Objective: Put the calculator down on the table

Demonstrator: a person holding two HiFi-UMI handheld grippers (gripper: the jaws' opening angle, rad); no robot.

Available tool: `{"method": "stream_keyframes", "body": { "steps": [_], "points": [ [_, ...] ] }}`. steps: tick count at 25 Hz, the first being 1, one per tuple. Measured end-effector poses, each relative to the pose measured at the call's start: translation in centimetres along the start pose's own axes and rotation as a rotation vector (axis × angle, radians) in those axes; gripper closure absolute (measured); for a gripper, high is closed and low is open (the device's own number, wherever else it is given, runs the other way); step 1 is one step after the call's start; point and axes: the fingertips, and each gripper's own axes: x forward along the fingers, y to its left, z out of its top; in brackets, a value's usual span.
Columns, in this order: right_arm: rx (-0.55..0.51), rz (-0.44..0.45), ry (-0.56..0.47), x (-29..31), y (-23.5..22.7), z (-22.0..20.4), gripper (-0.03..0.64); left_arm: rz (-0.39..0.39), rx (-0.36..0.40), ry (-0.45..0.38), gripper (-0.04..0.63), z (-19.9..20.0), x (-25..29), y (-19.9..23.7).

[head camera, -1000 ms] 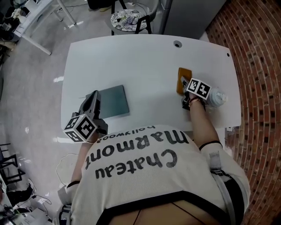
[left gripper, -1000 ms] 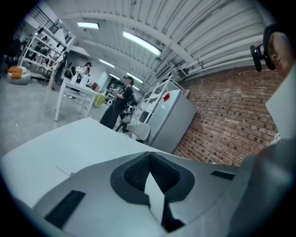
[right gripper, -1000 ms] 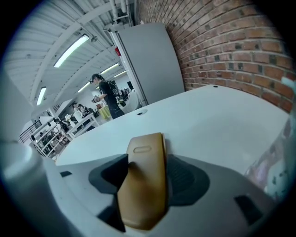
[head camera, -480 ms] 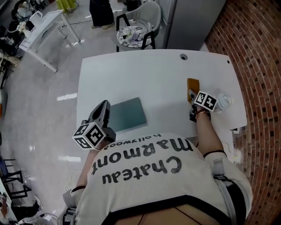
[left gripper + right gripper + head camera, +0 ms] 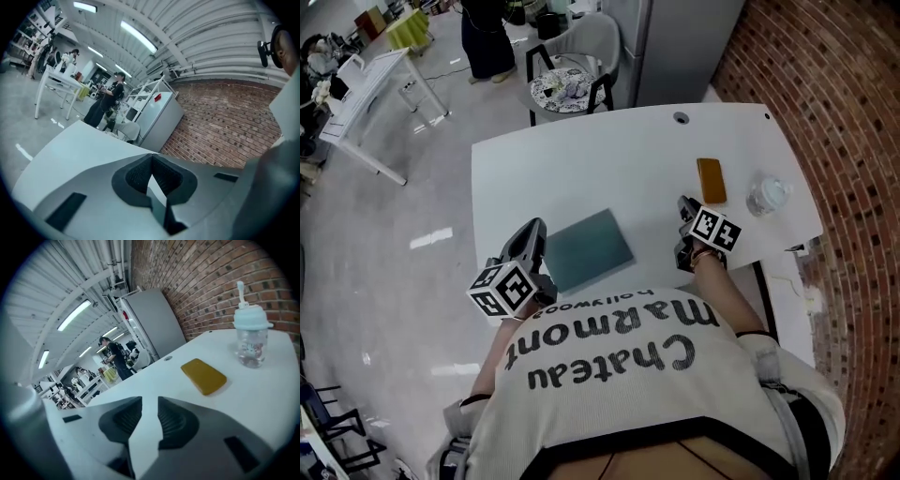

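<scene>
My left tool (image 5: 533, 231): jaws together, empty | teal pad (image 5: 591, 248) beside it on the tabletop (image 5: 609, 155) | my right tool (image 5: 685, 204): jaws narrowly apart, just been closing, nothing between | calculator (image 5: 711, 180) flat on tabletop, clear of that tool | bottle (image 5: 766, 195) nearby.

The calculator (image 5: 711, 180) lies flat on the counter (image 5: 581, 169), right of centre; your right gripper (image 5: 685, 204) hangs just lower-left, apart.
</scene>
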Motion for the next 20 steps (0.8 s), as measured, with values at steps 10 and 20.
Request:
{"method": "stream_keyframes", "body": {
  "steps": [10, 20],
  "points": [
    [-0.1, 0.138, -0.022, -1.3, 13.0, -3.6, 0.538, -0.058, 0.023, 0.017, 0.594, 1.8, -2.2, 4.5],
    [-0.158, 0.217, -0.011, -1.8, 20.6, -7.1, 0.575, -0.111, 0.059, 0.028, 0.594, 3.2, -3.8, 6.8]
  ]
}}
